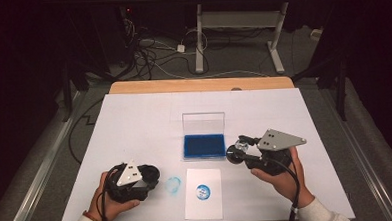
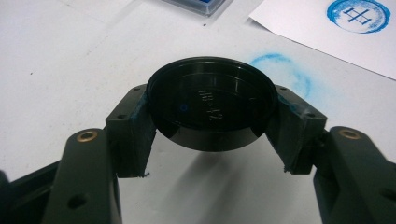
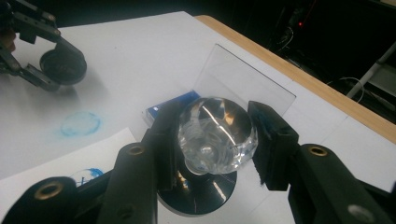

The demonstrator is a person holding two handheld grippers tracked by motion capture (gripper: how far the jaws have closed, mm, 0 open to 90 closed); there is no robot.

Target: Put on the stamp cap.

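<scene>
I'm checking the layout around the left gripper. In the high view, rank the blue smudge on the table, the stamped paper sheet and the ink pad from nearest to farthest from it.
From the left gripper, which holds a black cap:
1. Blue smudge, just to its right on the table.
2. Stamped paper sheet, further right, at the near edge.
3. Ink pad, farther back, centre table.

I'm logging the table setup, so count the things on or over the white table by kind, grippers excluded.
Round black stamp cap, clamped in the left gripper: 1
Clear-knobbed round stamp, clamped in the right gripper: 1
Blue ink pad with open clear lid: 1
White paper sheet bearing a blue stamp print: 1
Total: 4
</scene>
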